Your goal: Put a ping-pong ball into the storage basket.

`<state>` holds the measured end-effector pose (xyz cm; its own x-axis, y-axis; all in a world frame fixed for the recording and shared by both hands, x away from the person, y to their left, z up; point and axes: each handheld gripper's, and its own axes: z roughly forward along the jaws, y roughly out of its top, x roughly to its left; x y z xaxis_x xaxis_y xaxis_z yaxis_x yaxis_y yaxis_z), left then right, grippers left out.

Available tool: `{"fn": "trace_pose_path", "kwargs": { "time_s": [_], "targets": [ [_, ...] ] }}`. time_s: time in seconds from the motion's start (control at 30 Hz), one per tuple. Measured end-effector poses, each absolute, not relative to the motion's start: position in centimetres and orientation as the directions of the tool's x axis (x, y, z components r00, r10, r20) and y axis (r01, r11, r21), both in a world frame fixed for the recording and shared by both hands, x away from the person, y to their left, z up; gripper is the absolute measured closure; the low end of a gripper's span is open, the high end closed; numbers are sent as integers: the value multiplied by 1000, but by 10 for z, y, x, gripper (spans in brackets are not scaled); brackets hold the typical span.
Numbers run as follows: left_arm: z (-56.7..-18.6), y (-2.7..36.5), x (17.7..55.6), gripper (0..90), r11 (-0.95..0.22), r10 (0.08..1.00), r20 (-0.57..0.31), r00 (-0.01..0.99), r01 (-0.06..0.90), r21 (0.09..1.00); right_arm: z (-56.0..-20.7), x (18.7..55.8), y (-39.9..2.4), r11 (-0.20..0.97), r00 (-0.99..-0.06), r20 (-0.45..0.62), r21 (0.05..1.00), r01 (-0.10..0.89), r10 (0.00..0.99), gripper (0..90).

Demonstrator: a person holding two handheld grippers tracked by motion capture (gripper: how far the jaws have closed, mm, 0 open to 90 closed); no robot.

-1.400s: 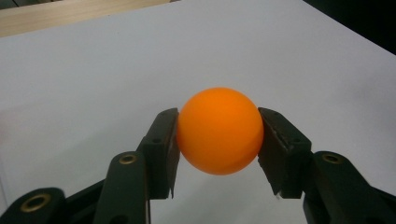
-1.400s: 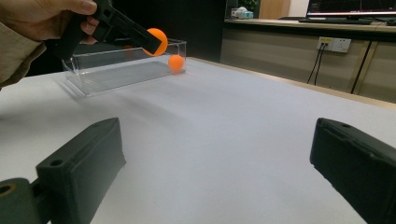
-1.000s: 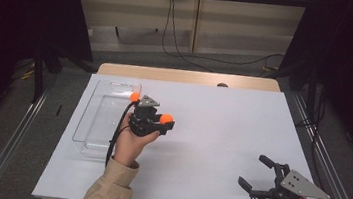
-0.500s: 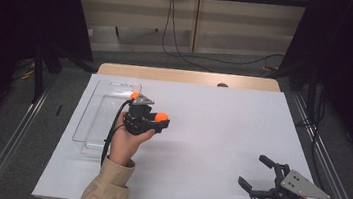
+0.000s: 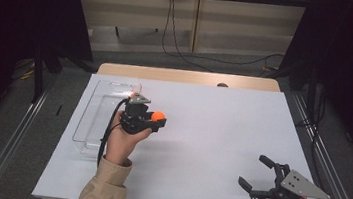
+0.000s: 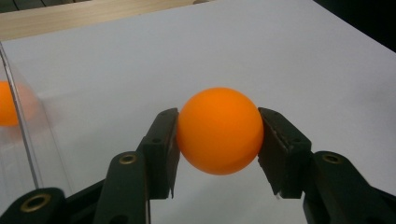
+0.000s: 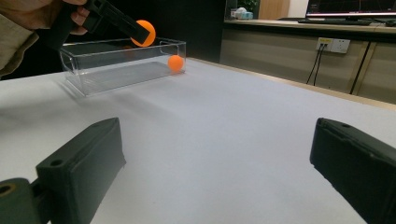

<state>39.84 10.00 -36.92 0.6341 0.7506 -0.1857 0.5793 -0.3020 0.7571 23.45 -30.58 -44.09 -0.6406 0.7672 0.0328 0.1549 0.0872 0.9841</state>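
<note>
Orange ball (image 6: 219, 130) clamped between the two pads of the left tool (image 5: 154, 118), carried above the white surface (image 5: 221, 135) just beside the clear box (image 5: 92, 120). One ball (image 7: 175, 63) already lying inside that box, at its far end. Right tool (image 5: 260, 180) resting near the front right corner of the surface, jaws spread wide with nothing between them. Judged about midway: one ball stowed, the second lifted and close to the box's wall, not yet over the opening. Left to do: crossing the rim, lowering, letting go.
</note>
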Motion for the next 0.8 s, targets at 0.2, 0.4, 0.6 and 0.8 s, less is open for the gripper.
{"fn": "trace_pose_path", "kwargs": {
  "time_s": [0.2,0.4,0.6,0.8],
  "targets": [
    [-368,104,398,509,-300,756,-183,628,582,756,-441,234,-306,87,-641,33,984,155,767,24],
    [-367,109,399,509,-296,765,-179,619,585,755,-441,234,-306,88,-642,33,984,156,766,24],
    [-365,112,399,509,-298,775,-166,610,585,755,-441,234,-306,88,-641,32,984,155,767,24],
    [-364,116,398,509,-288,775,-176,607,587,757,-441,234,-306,89,-642,32,984,155,766,24]
  ]
}}
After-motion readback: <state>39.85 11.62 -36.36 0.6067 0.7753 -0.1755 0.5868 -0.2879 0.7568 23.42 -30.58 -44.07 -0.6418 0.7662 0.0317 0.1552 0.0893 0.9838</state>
